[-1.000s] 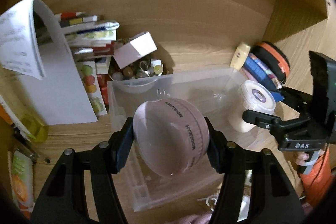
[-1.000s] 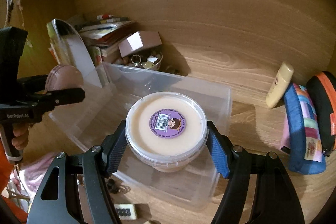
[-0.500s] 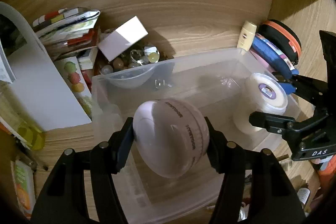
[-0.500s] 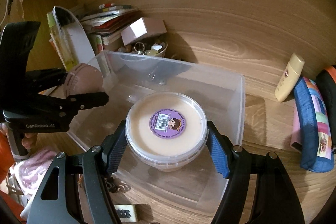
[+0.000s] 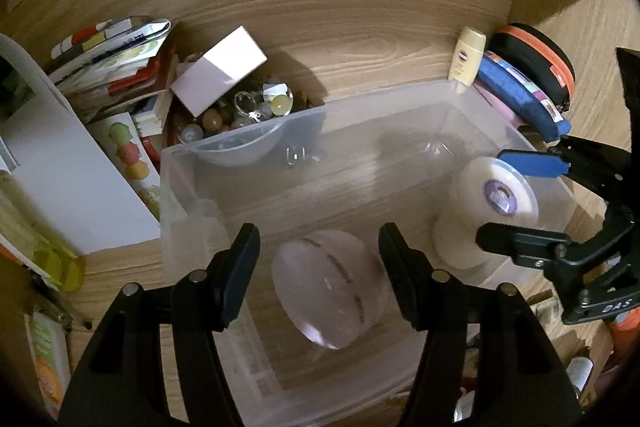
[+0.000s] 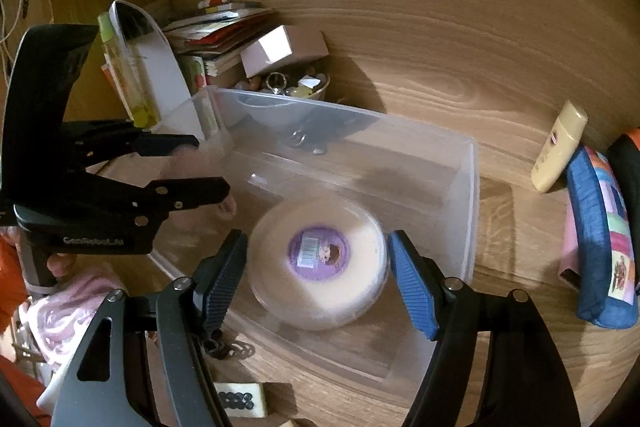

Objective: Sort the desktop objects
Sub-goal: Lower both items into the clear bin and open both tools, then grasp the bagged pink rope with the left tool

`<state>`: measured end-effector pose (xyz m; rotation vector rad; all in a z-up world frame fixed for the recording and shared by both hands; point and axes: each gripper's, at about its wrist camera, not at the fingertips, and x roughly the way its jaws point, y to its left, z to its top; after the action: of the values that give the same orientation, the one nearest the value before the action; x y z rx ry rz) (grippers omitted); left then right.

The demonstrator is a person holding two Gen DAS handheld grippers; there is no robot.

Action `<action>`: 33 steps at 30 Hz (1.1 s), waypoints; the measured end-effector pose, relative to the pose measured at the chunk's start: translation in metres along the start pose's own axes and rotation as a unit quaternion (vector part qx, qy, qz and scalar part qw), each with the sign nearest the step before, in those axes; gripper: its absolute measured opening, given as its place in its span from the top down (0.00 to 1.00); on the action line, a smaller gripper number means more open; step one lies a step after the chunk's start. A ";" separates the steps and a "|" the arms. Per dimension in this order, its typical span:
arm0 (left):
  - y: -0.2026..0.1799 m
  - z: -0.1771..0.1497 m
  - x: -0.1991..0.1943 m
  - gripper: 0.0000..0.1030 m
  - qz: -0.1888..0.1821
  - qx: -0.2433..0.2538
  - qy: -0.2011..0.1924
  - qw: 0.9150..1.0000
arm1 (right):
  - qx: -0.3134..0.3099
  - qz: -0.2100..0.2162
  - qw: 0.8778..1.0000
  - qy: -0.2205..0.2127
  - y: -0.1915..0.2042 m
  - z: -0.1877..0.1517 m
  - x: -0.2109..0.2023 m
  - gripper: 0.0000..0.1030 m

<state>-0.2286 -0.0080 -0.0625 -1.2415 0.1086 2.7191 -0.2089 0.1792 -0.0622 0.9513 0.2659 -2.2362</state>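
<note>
While both tongs stand apart, the left gripper (image 5: 318,259) frames a blurred pink case (image 5: 330,289) and the right gripper (image 6: 316,269) a cream tub (image 6: 318,263) (label illegible), both inside the clear bin (image 5: 372,99), trinket bowl (image 5: 236,151) half hidden beyond.

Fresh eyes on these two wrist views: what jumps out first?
The clear plastic bin in the middle, holding a pink round case at its left end and a cream lidded tub at its right. Each sits between open fingers: left gripper over the case, right gripper over the tub.
</note>
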 end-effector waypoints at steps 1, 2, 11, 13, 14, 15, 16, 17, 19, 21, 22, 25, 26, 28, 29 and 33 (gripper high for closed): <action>0.000 0.001 -0.001 0.40 0.002 -0.001 -0.001 1.000 | 0.000 -0.001 1.000 -0.006 0.000 0.000 -0.003 0.33; 0.000 0.001 -0.003 0.40 0.004 -0.002 -0.003 1.000 | 0.000 0.000 1.000 -0.010 0.000 0.000 -0.006 0.33; 0.003 0.002 -0.038 0.19 0.032 -0.025 -0.041 0.998 | -0.005 -0.007 0.999 -0.038 0.003 0.003 -0.019 0.22; 0.004 0.000 -0.048 0.15 0.035 -0.031 -0.049 0.998 | -0.010 -0.008 0.999 -0.039 0.005 0.003 -0.021 0.21; 0.005 -0.001 -0.054 0.14 0.038 -0.033 -0.054 0.997 | -0.012 -0.009 0.999 -0.041 0.006 0.004 -0.023 0.21; 0.005 -0.002 -0.059 0.14 0.041 -0.035 -0.059 0.997 | -0.014 -0.009 0.999 -0.045 0.007 0.004 -0.025 0.21; 0.006 -0.003 -0.065 0.12 0.043 -0.036 -0.064 0.996 | -0.017 -0.009 0.999 -0.050 0.009 0.005 -0.029 0.21; 0.007 -0.004 -0.073 0.10 0.046 -0.037 -0.071 0.996 | -0.018 -0.010 0.998 -0.053 0.011 0.006 -0.032 0.21; 0.007 -0.007 -0.086 0.08 0.053 -0.039 -0.083 0.994 | -0.020 -0.012 0.998 -0.061 0.013 0.008 -0.041 0.21; 0.006 -0.012 -0.101 0.07 0.059 -0.039 -0.098 0.993 | -0.023 -0.017 0.997 -0.069 0.016 0.009 -0.050 0.21; 0.007 -0.015 -0.109 0.06 0.062 -0.039 -0.106 0.992 | -0.024 -0.021 0.997 -0.075 0.018 0.009 -0.057 0.20; 0.006 -0.021 -0.125 0.04 0.068 -0.040 -0.125 0.989 | -0.029 -0.025 0.995 -0.091 0.025 0.005 -0.075 0.18; 0.007 -0.023 -0.131 0.04 0.071 -0.041 -0.131 0.988 | -0.030 -0.027 0.995 -0.095 0.027 0.002 -0.081 0.17; 0.008 -0.028 -0.139 0.04 0.072 -0.043 -0.138 0.987 | -0.032 -0.032 0.994 -0.102 0.032 -0.004 -0.092 0.13; 0.009 -0.031 -0.143 0.04 0.071 -0.044 -0.141 0.987 | -0.033 -0.035 0.993 -0.104 0.034 -0.007 -0.096 0.13; 0.010 -0.045 -0.154 0.03 0.067 -0.050 -0.147 0.986 | -0.031 -0.044 0.993 -0.108 0.041 -0.023 -0.112 0.13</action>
<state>-0.0972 -0.0402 0.0248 -0.8673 0.0226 3.0227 -0.1129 0.2154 0.0025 0.6680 0.2823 -2.3742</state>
